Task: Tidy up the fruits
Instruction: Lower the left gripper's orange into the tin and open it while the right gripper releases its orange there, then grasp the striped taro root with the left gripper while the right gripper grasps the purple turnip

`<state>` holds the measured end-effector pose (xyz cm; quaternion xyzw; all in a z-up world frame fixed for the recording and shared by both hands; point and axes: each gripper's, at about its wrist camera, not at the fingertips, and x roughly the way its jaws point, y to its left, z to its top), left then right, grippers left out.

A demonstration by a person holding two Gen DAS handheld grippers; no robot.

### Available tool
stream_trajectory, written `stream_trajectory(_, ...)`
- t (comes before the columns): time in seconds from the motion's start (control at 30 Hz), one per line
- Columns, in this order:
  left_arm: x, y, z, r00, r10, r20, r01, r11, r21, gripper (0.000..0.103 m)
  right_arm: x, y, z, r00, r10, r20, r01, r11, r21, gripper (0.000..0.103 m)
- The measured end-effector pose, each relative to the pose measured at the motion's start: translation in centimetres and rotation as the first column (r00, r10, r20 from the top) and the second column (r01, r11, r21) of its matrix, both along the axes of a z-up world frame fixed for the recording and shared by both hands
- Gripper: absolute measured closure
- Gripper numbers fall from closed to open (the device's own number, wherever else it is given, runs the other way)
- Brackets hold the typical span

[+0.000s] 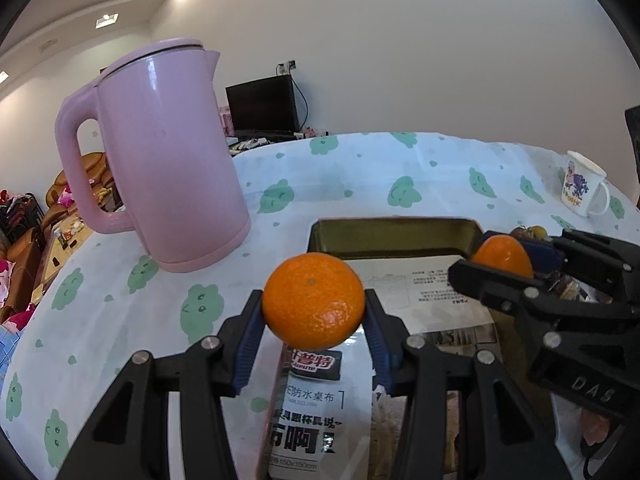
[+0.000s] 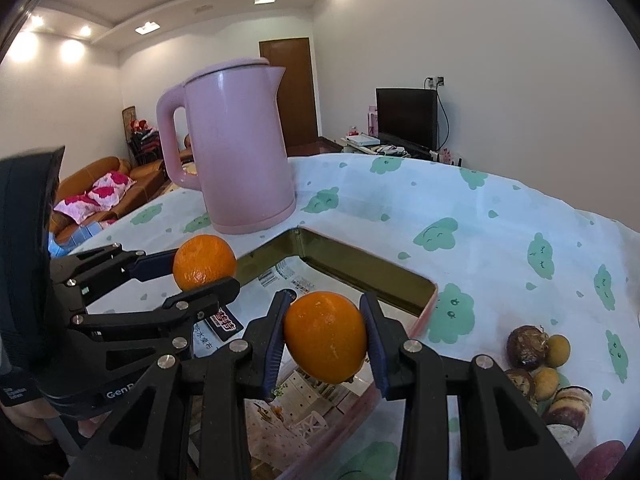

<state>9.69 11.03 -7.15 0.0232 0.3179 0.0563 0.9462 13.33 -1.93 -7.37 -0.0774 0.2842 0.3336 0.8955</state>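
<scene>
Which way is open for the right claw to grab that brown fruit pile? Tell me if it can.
Probably not yet: the right claw is shut on an orange. The brown fruit pile lies unobstructed on the cloth beside the tray, close by.

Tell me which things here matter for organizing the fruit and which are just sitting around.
Job: left orange in left gripper; right orange in right gripper; tray; small fruits on the cloth.

Lying about: kettle; mug; leaflet in the tray; TV.
</scene>
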Motion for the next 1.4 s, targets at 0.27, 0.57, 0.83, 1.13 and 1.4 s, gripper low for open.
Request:
stream_trajectory(0.27, 0.0, -0.2, -0.4, 1.000, -0.007, -0.007, 0.007, 1.000, 0.003, 0.052, 0.4, 0.4, -0.5, 1.000, -0.001, -0.014, 0.001, 1.000, -0.018, 0.065)
stream_trajectory(0.57, -0.6, -0.3, -0.2, 1.000, -0.006, 0.008, 0.006, 1.000, 0.000, 0.045, 0.6, -0.2, -0.3, 0.999, -0.030, -0.013, 0.030, 1.000, 0.002, 0.053)
stream_trajectory(0.83, -2.8, -0.6, 2.2, 0.995, 0.014, 0.102, -0.011, 1.000, -0.026, 0.026, -1.0, -3.7, 1.9, 0.996, -0.084, 0.016, 0.083, 0.995, 0.053, 0.045)
stream_trajectory(1.13, -4.5, -5.3, 3.8, 0.984, -0.062, 0.170, 0.074, 0.995, -0.068, 0.014, -4.3, -13.5, 3.8, 0.956, -0.264, 0.125, 0.267, 0.964, -0.007, 0.038)
stream_trajectory(1.4, -4.2, -11.8, 3.0, 0.974, -0.178, 0.139, 0.188, 0.980, -0.062, 0.014, -4.0, -20.5, 2.6, 0.911, -0.405, 0.083, 0.409, 0.912, -0.034, 0.036)
